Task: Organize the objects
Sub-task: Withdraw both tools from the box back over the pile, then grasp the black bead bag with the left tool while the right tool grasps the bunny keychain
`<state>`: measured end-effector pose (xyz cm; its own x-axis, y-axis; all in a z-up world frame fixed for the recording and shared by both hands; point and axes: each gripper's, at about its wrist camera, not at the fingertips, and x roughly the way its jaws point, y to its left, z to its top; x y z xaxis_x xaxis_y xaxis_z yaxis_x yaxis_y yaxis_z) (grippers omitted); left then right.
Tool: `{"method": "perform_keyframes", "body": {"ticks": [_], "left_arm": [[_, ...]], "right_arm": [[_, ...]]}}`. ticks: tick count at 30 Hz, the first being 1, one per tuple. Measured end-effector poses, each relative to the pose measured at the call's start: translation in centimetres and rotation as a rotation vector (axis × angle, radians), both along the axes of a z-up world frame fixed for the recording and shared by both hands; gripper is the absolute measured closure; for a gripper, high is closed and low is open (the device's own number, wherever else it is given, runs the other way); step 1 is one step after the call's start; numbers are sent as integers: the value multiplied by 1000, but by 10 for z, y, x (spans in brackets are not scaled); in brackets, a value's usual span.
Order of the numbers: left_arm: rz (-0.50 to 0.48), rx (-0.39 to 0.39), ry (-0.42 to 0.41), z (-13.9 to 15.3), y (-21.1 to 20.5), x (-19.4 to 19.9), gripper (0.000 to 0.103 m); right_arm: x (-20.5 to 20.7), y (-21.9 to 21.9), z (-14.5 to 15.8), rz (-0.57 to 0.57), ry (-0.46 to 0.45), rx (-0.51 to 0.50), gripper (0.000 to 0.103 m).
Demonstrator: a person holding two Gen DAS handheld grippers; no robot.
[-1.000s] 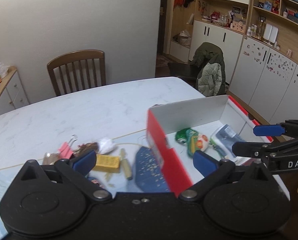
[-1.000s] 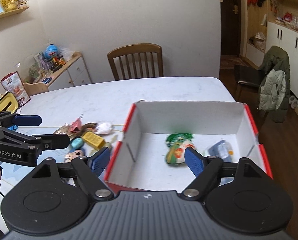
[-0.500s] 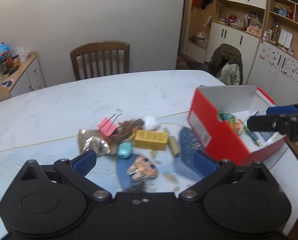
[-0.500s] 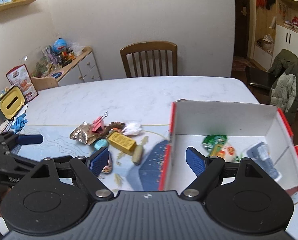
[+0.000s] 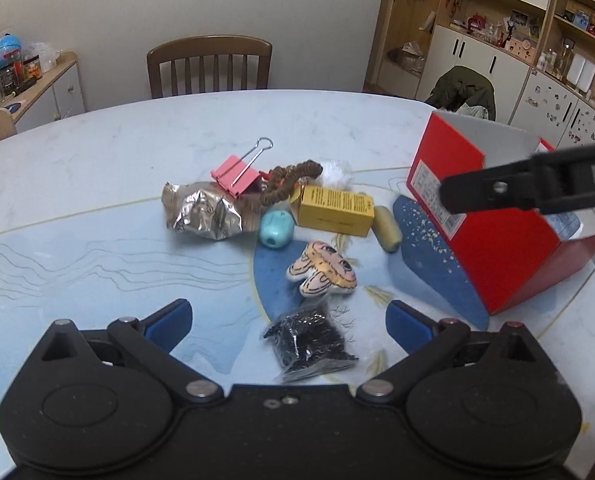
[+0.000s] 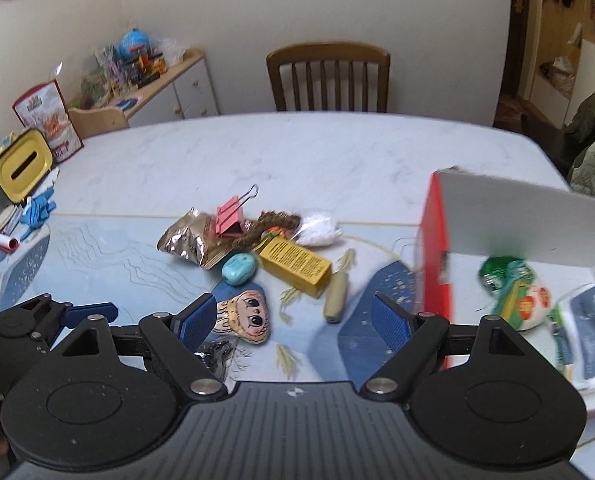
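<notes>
A pile of small items lies mid-table: a pink binder clip [image 5: 235,176], a crumpled foil wrapper [image 5: 201,212], a yellow carton [image 5: 333,210], a teal lump [image 5: 275,228], a beige cylinder [image 5: 387,222], a cartoon-face cushion [image 5: 323,274] and a black packet [image 5: 309,344]. The red box [image 5: 497,240] stands to their right; it holds a green snack bag [image 6: 513,288] and a grey-blue pack [image 6: 593,320]. My left gripper [image 5: 288,322] hangs open above the black packet. My right gripper [image 6: 295,322] is open over the mat, between the cushion [image 6: 247,316] and the box [image 6: 433,248].
A wooden chair [image 6: 329,76] stands at the table's far side. A yellow tissue holder [image 6: 21,164] and blue gloves [image 6: 37,208] sit at the left edge. A sideboard [image 6: 169,80] is behind on the left, with cabinets [image 5: 497,60] and a jacket-draped chair [image 5: 465,88] to the right.
Both grippers have swung left, away from the red box and over the pile. The cushion and black packet have come into view. Both stay open and empty.
</notes>
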<state>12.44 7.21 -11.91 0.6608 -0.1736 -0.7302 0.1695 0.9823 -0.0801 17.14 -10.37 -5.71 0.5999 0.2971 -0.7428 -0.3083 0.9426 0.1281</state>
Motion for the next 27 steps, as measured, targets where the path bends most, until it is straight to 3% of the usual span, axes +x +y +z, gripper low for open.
{"method": "perform_keyframes", "body": {"ticks": [13, 27], "left_arm": [[-53, 38, 1, -34, -10, 2, 1], [-22, 44, -25, -53, -21, 7, 6]], "right_arm": [[31, 33, -49, 86, 112, -44, 19], [52, 50, -73, 170, 166, -24, 19]]}}
